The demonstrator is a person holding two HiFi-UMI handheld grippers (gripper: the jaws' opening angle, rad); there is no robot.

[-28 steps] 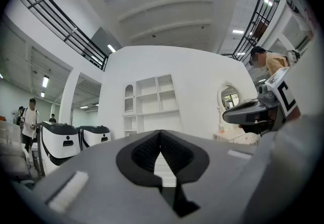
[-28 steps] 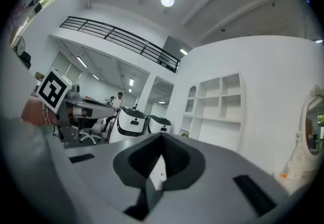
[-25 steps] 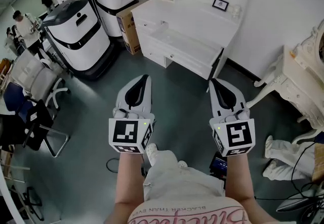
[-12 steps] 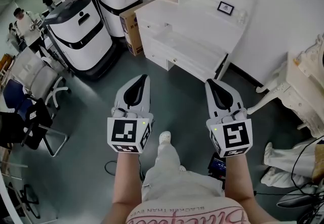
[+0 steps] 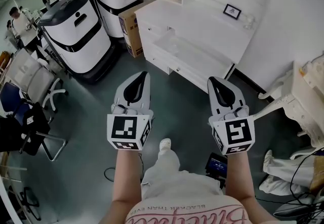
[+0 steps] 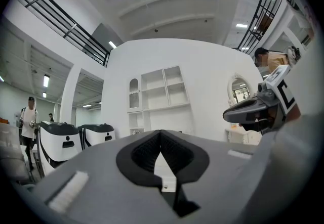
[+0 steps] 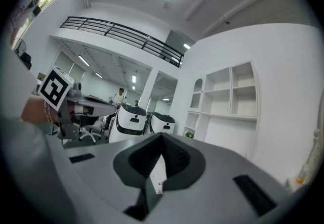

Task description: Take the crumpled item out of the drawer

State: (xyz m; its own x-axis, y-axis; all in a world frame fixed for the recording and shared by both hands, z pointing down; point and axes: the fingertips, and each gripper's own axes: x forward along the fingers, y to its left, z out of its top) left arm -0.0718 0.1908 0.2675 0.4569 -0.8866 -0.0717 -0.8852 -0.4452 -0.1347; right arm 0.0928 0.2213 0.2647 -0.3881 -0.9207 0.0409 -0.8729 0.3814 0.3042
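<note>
1. Your grey plastic left gripper [image 5: 142, 76] and right gripper [image 5: 214, 82]: ribbed black pads [image 6: 145, 152] pinched together, nothing held.
2. Boxy white desk [image 5: 202, 28] ahead with its flat-fronted drawers [image 5: 167, 63]; crumpled item isn't visible.

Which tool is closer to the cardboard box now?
Left. The left tool is nearly in line with the cardboard box, short of it; the right tool is off to its right, facing the white desk.

Upside down on the shirt [image 5: 202, 214], behind the left claw [image 5: 144, 74] and the right claw [image 5: 213, 81]: "BLACKER THAN EVER" in small capitals, next to large pink script cut off by the edge, unreadable. Black-and-white square code markers on each claw's cube. Framed card [image 5: 232, 11] on the counter [image 5: 202, 26] ahead of the right claw: print too small to read.
</note>
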